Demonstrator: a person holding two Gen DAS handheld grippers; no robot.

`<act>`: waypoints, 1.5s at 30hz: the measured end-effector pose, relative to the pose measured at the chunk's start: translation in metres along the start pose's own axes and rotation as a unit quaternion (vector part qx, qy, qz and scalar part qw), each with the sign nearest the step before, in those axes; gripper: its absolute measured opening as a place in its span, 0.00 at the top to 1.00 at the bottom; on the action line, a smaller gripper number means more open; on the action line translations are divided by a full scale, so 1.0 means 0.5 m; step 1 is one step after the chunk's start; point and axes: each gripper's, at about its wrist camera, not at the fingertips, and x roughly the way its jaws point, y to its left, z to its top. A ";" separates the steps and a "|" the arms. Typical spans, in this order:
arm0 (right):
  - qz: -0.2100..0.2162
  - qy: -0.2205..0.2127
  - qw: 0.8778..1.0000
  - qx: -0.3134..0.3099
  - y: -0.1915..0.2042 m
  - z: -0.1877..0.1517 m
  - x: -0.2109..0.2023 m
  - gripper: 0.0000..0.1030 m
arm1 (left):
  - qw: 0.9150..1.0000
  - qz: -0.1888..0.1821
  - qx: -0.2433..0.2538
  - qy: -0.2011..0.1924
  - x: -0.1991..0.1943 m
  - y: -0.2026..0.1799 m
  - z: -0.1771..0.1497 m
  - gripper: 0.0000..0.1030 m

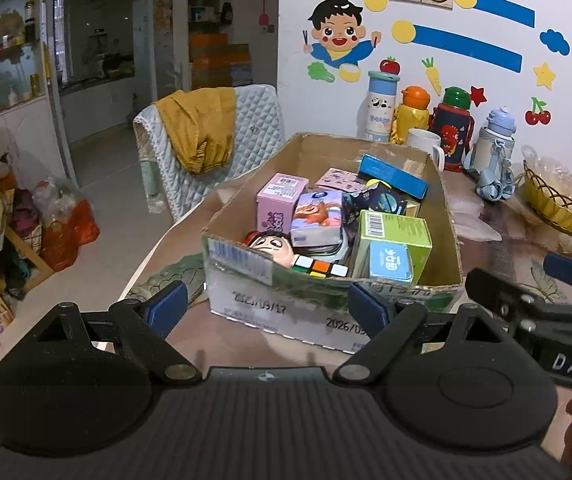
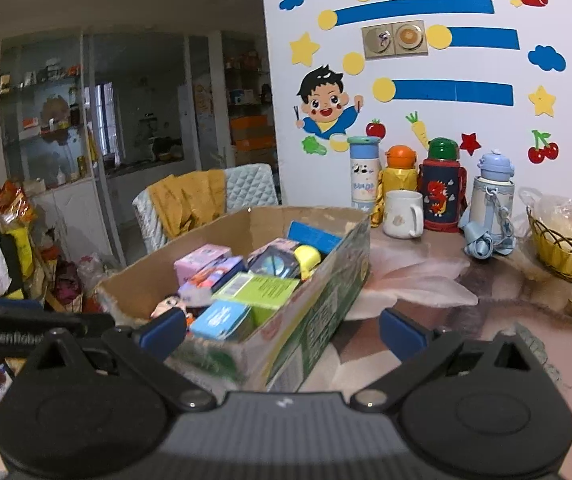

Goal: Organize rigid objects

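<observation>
Nearest the lens, the left gripper hovers with its blue pads spread wide and nothing between them, just short of the near wall of the cardboard box, which stands on the worktop close to its left edge. Packed inside the box, from left to right, are a pink box, a doll head, a Rubik's cube, a green box and a small blue box, with a long blue box leaning on the far rim. Right of the cardboard box, the right gripper is likewise spread and empty, straddling the box's near right corner. Bare worktop lies beside that wall, running back to a white mug, a row of bottles against the wall, and a yellow basket.
</observation>
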 end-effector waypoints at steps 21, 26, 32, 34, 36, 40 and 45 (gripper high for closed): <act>-0.012 0.014 1.000 0.014 0.032 -0.026 0.007 0.01 | 1.000 0.000 0.009 -0.012 0.005 -0.010 -0.009 0.00; -0.017 0.010 1.000 0.016 0.034 -0.025 0.007 0.01 | 1.000 -0.003 0.014 -0.012 0.008 -0.013 -0.009 0.00; -0.027 0.009 0.999 0.017 0.035 -0.025 0.010 0.01 | 1.000 -0.008 0.012 -0.008 0.015 -0.017 -0.010 0.00; -0.030 0.010 0.999 0.019 0.035 -0.026 0.013 0.01 | 1.000 -0.009 0.016 -0.009 0.018 -0.019 -0.009 0.00; -0.033 0.010 0.999 0.021 0.033 -0.027 0.014 0.01 | 1.000 -0.010 0.020 -0.010 0.020 -0.022 -0.008 0.00; -0.037 0.012 0.999 0.022 0.033 -0.028 0.018 0.01 | 1.000 -0.010 0.023 -0.011 0.026 -0.024 -0.007 0.00; -0.039 0.013 0.999 0.026 0.033 -0.030 0.025 0.01 | 0.999 -0.010 0.027 -0.014 0.031 -0.021 -0.007 0.00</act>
